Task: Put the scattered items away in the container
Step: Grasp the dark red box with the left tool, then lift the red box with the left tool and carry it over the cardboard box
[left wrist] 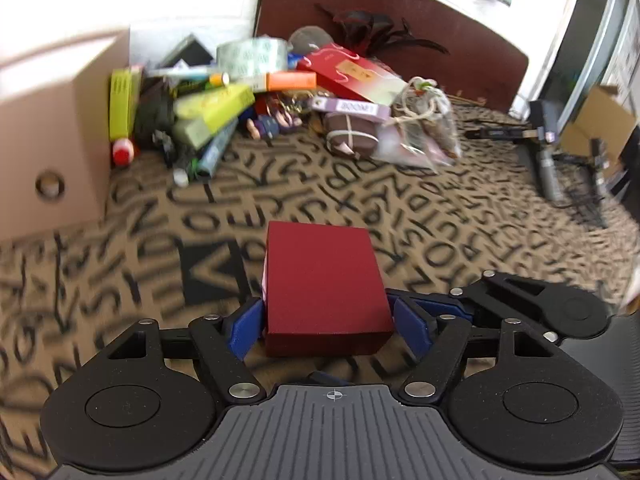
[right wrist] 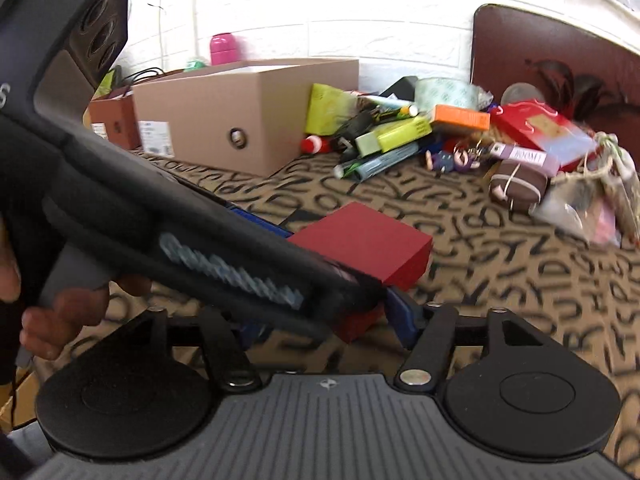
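My left gripper (left wrist: 326,326) is shut on a dark red box (left wrist: 324,288), its blue fingers pressed on both sides, above the letter-patterned cloth. The same red box (right wrist: 368,242) shows in the right wrist view, held by the left gripper's body that crosses the frame. My right gripper (right wrist: 328,326) sits just behind and below it; its blue right finger (right wrist: 402,316) shows, the left one is hidden. The open cardboard box (right wrist: 248,112) stands at the back left, also seen in the left wrist view (left wrist: 56,132). A pile of scattered items (left wrist: 256,96) lies beside it.
The pile holds green boxes (right wrist: 394,134), an orange box (right wrist: 460,117), a tape roll (right wrist: 448,94), a red packet (right wrist: 540,128), a brown pouch (right wrist: 518,186) and a clear bag (right wrist: 588,196). A brown chair back (left wrist: 392,28) stands behind. A tripod (left wrist: 548,156) lies right.
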`<state>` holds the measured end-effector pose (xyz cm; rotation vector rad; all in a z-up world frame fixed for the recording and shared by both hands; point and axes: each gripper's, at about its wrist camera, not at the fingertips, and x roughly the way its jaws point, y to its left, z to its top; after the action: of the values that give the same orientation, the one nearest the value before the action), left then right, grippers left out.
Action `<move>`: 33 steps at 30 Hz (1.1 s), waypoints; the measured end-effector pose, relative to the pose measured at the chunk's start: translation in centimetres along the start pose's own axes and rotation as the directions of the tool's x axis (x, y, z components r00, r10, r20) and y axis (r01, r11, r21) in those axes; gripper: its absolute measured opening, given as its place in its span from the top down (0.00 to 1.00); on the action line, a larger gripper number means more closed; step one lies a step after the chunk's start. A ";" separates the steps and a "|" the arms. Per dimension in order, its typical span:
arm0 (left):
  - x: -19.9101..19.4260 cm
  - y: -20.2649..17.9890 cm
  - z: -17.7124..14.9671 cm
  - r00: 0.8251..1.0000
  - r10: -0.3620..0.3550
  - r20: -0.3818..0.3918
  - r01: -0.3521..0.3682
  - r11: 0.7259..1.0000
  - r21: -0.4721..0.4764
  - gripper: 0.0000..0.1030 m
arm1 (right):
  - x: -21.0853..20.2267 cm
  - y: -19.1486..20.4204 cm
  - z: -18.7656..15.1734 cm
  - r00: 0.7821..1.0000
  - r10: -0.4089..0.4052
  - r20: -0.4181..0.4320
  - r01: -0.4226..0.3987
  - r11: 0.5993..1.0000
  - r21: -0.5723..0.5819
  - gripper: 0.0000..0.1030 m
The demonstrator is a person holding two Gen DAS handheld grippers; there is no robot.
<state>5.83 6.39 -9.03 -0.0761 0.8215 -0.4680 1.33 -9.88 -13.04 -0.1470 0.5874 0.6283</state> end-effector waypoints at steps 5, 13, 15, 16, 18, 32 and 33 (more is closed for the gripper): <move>0.7 0.5 0.2 1.000 -0.014 -0.002 0.014 1.000 -0.001 0.15 | 0.3 0.5 0.1 0.999 -0.039 -0.012 0.039 0.999 0.012 0.30; 1.8 1.8 0.1 0.995 -0.091 -0.040 0.090 0.996 -0.028 0.24 | 1.5 -0.1 0.1 0.997 -0.060 -0.051 0.062 0.997 0.040 0.39; 2.0 2.1 0.1 0.994 -0.106 -0.037 0.104 0.994 -0.041 0.16 | 1.5 -0.2 0.1 0.997 -0.056 -0.053 0.058 0.998 0.040 0.39; 2.0 2.2 0.1 0.993 -0.110 -0.036 0.109 0.993 -0.050 0.15 | 1.5 -0.4 0.1 0.997 -0.052 -0.053 0.054 0.998 0.043 0.39; 2.2 2.2 0.3 0.994 -0.107 -0.034 0.105 0.993 -0.053 0.16 | 1.8 -0.6 0.2 0.997 -0.049 -0.053 0.052 0.997 0.057 0.37; -2.5 2.9 1.0 0.998 -0.002 0.067 0.006 0.999 -0.049 0.25 | 1.5 2.0 3.0 0.999 -0.019 -0.032 0.017 0.998 -0.054 0.42; -3.4 3.1 1.4 0.996 0.011 0.087 -0.007 0.999 -0.048 0.25 | 1.3 2.5 3.7 1.000 -0.015 -0.014 0.014 0.997 -0.076 0.42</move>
<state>5.99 10.49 -6.49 -0.1356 0.7466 -0.4339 2.41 -6.08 -10.63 -0.2276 0.5765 0.6366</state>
